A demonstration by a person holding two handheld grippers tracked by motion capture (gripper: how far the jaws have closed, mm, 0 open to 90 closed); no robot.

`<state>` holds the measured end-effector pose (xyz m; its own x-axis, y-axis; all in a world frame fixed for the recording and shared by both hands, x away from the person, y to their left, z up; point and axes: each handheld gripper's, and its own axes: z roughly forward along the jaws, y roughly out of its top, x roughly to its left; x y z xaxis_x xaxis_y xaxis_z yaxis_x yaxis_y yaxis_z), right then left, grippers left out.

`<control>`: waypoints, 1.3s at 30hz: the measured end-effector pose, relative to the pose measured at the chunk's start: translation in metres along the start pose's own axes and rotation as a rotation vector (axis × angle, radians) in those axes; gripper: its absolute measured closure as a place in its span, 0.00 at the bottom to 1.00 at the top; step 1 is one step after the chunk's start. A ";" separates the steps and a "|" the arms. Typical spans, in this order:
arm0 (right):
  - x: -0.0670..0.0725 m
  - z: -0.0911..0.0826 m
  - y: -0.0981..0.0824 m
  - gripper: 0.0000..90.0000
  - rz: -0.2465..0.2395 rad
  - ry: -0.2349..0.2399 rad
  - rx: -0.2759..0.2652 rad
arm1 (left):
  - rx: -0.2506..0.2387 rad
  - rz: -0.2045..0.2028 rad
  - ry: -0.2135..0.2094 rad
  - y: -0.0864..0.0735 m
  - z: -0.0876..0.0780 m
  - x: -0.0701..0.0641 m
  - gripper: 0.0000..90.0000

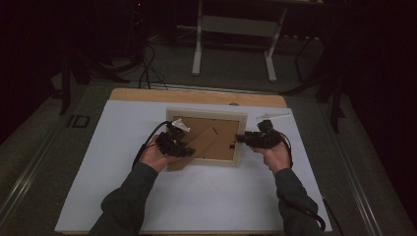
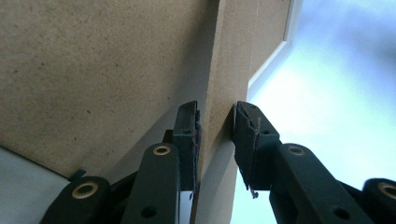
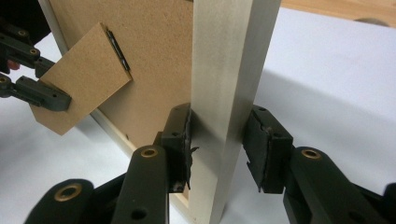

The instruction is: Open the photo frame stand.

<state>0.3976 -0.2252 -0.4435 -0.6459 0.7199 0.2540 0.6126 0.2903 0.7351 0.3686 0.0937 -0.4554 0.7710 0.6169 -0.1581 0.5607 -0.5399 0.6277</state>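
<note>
Two grippers are held at a picture frame that lies back-side up on a white sheet covering the table.

The left gripper is set around the brown fibreboard stand hinged to the frame's back. In the left gripper view the stand's thin edge is seen between the two black jaws; the pad on one side is pressed against it, while the pad on the other side is seen just at the edge, and full contact there cannot be told. In the high view the left gripper is seen at the frame's left part, with the stand angled across the backing board.

The right gripper is placed astride the pale wooden rail of the frame's right side. One pad is pressed to the rail; a narrow gap is seen between the rail and the other pad, so the rail is not fully clamped. In the high view the right gripper is seen at the frame's right edge.

The white sheet is laid on a wooden tabletop, a strip of which is left uncovered at the far edge. A small white object is seen near the frame's far right corner. Beyond the table, grey floor and the white legs of another table are seen in a dark room.
</note>
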 end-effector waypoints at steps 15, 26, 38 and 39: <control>0.001 -0.006 -0.002 0.70 -0.032 -0.023 -0.024 | 0.002 0.017 0.023 0.009 0.001 0.001 0.80; 0.003 -0.009 -0.002 0.70 -0.043 -0.042 -0.040 | 0.004 0.024 0.047 0.014 0.002 0.001 0.80; 0.004 -0.012 -0.001 0.70 -0.064 -0.050 -0.064 | 0.009 0.032 0.070 0.017 0.002 0.001 0.80; 0.004 -0.012 -0.001 0.70 -0.066 -0.049 -0.068 | 0.009 0.032 0.072 0.017 0.002 0.001 0.80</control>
<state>0.3887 -0.2301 -0.4351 -0.6596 0.7313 0.1735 0.5360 0.2958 0.7907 0.3795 0.0843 -0.4465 0.7650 0.6387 -0.0830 0.5392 -0.5646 0.6249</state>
